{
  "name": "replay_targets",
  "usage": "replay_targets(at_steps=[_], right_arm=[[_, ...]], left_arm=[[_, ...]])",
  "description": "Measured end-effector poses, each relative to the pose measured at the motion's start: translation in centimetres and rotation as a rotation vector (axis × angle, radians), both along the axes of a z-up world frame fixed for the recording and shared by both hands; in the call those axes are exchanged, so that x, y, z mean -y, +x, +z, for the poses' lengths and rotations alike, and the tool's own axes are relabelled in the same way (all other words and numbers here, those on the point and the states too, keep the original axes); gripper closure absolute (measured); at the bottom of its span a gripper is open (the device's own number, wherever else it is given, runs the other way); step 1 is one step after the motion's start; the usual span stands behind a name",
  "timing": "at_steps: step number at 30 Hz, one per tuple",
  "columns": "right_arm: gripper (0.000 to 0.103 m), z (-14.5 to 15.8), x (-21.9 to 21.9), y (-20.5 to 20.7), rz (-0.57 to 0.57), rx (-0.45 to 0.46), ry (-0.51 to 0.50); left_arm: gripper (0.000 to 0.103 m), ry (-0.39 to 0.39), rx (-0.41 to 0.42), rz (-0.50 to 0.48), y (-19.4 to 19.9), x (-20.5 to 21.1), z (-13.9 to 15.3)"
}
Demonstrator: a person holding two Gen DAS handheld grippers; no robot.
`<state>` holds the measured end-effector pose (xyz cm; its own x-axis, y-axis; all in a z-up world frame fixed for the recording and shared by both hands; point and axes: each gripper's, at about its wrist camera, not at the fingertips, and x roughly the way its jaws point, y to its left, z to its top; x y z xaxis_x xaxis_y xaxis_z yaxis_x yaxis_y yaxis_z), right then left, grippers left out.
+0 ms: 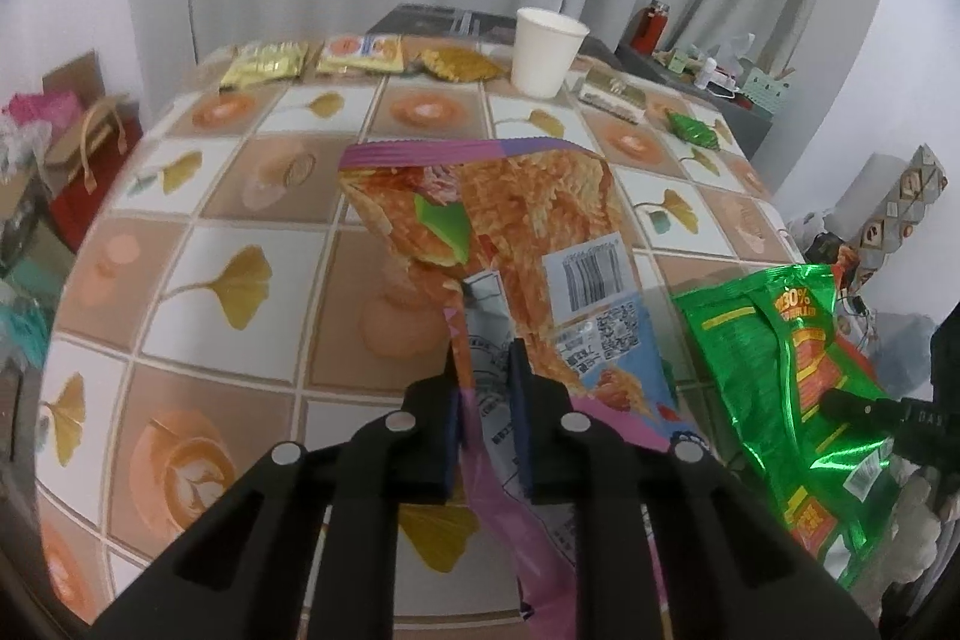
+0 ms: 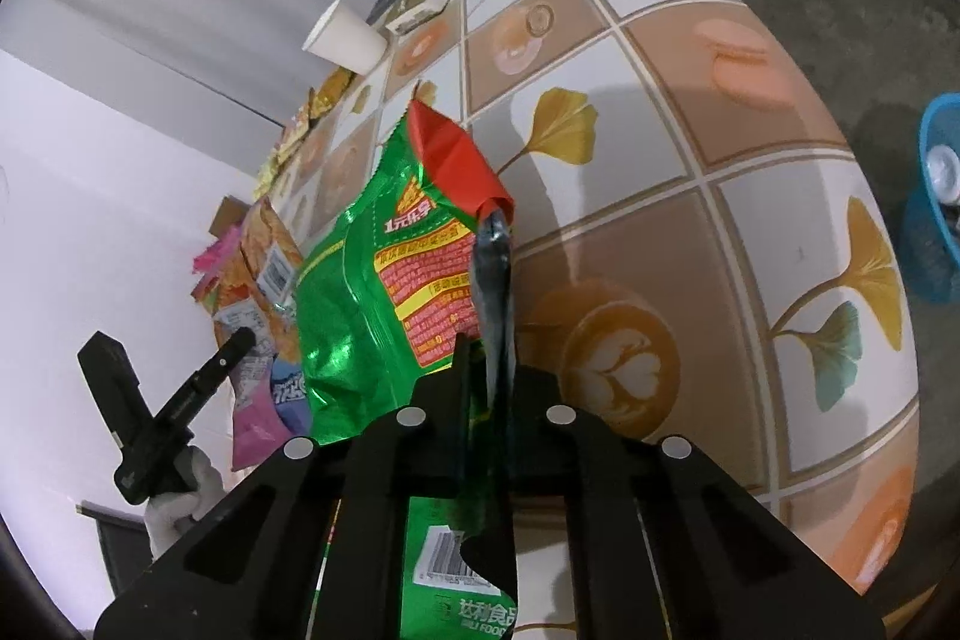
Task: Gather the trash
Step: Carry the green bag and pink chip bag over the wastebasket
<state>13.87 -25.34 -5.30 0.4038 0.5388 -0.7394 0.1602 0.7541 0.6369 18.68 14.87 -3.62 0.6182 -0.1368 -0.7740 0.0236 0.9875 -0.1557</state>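
Above the patterned table, left gripper pinches the orange chip bag; right gripper pinches the green snack bag. Both bags hang clear. Best practice: keep pinches tight, carry toward blue basket.

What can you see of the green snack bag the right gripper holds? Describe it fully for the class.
The green snack bag is shiny crinkled foil with a red and yellow text panel, a red folded top corner and a barcode near its bottom. It looks empty and creased. The right gripper is shut on it, holding it above the tiled table, beside the orange snack bag.
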Motion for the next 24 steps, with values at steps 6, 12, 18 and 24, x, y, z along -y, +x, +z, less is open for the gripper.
replay_targets(at_steps=[6,12,18,24], right_arm=[[0.099,0.8,0.9,0.0,-0.027,0.025,0.026],[0.101,1.3,1.7,-0.1,-0.050,0.045,0.039],[0.103,1.5,2.4,0.0,-0.071,0.060,0.058],[0.103,2.1,3.0,-0.2,-0.087,0.086,0.070]], left_arm=[[0.090,0.025,0.044,-0.008,-0.5,0.6,1.4],[0.090,0.050,0.081,-0.013,-0.9,1.1,2.5],[0.090,0.077,0.110,-0.015,-1.3,1.5,3.2],[0.090,0.093,0.128,-0.018,-1.6,1.9,3.7]])
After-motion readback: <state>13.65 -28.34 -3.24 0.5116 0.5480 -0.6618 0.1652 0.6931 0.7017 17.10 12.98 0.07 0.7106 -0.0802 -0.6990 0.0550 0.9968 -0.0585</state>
